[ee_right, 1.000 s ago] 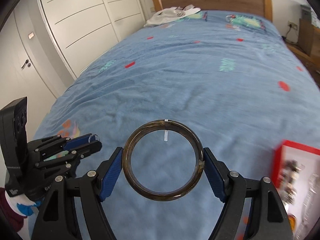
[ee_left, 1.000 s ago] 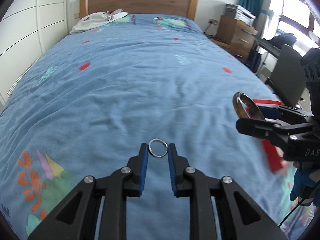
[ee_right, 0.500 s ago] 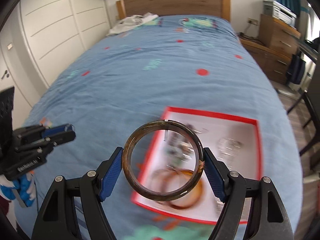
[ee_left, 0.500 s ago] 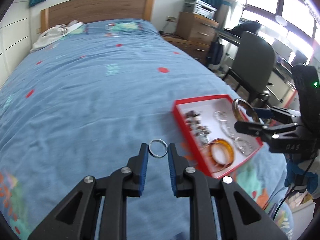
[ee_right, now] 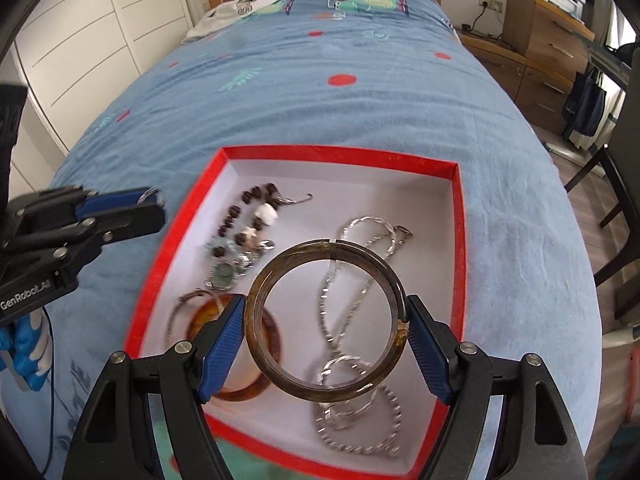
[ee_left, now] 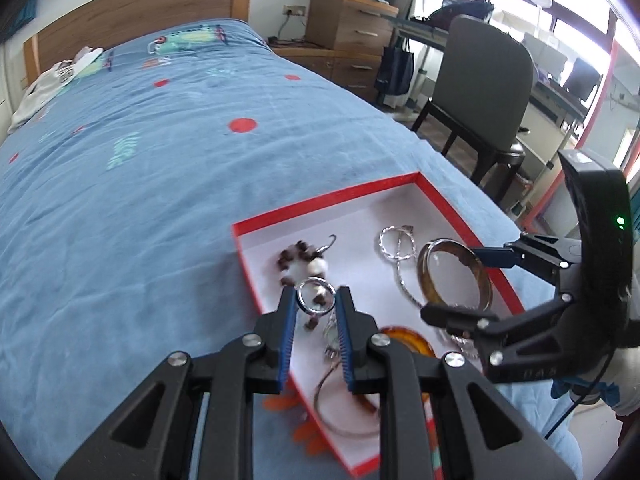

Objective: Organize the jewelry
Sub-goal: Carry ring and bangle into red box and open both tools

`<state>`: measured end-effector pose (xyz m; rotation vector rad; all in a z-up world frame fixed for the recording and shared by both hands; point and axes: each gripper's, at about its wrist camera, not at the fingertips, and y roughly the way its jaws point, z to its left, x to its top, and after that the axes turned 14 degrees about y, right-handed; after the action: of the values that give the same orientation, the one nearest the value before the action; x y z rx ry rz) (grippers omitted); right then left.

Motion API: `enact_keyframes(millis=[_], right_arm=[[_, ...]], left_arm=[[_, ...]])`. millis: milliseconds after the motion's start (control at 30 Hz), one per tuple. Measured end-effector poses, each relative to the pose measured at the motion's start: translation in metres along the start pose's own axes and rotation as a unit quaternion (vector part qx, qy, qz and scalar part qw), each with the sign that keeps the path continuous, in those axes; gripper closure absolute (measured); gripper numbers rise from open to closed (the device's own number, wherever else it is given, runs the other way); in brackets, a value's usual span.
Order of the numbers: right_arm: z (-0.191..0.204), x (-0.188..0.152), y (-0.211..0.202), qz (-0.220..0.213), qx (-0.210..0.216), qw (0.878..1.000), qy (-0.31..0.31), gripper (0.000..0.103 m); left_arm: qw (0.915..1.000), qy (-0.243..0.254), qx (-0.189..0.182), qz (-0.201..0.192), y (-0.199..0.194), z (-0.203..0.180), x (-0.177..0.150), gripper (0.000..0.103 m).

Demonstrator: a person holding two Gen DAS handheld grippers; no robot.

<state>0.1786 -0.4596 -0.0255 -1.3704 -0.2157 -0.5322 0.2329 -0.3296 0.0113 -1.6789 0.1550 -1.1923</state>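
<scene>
— So, what do the tongs hold?
— Left gripper (ee_left: 316, 300) pinches a small silver ring (ee_left: 315, 296); right gripper (ee_right: 326, 324) clasps a brown glossy bangle (ee_right: 325, 320), both over the box (ee_right: 340, 154).
— What's the box like?
— Red card walls, white floor. Inside: one amber bangle (ee_right: 244, 360), silver twisted chains (ee_right: 360, 280), a dark-and-white bead string (ee_right: 248, 216).
— And what's under it?
— Blue wrinkled bedspread (ee_right: 320, 112) with red dots; wooden headboard (ee_left: 140, 8), drawers (ee_left: 352, 28), one grey chair (ee_left: 484, 92).
</scene>
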Motion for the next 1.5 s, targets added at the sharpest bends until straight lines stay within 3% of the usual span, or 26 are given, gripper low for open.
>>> enact_keyframes(millis=[433, 800, 967, 1233, 1400, 1500], right_arm=[[-0.005, 0.007, 0.028, 0.041, -0.009, 0.996, -0.079, 0.026], [0.008, 0.001, 0.038, 0.085, -0.051, 0.974, -0.202, 0.026], [0.008, -0.001, 0.035, 0.089, -0.049, 0.973, -0.209, 0.025], [0.011, -0.005, 0.024, 0.080, -0.044, 0.975, -0.204, 0.023], [0.009, -0.007, 0.001, 0.054, -0.038, 0.981, -0.184, 0.023], [0.005, -0.010, -0.011, 0.045, -0.039, 0.983, -0.174, 0.023]], left_arm=[[0.9983, 0.009, 0.005, 0.058, 0.070, -0.004, 0.007, 0.085], [0.9978, 0.018, 0.018, 0.062, 0.083, -0.001, 0.008, 0.083], [0.9973, 0.030, 0.027, 0.061, 0.084, -0.003, 0.008, 0.083], [0.9976, 0.024, 0.010, 0.064, 0.079, -0.002, 0.007, 0.080], [0.9982, 0.019, -0.001, 0.057, 0.068, -0.006, 0.007, 0.063], [0.9984, 0.010, -0.004, 0.056, 0.060, -0.005, 0.005, 0.061]])
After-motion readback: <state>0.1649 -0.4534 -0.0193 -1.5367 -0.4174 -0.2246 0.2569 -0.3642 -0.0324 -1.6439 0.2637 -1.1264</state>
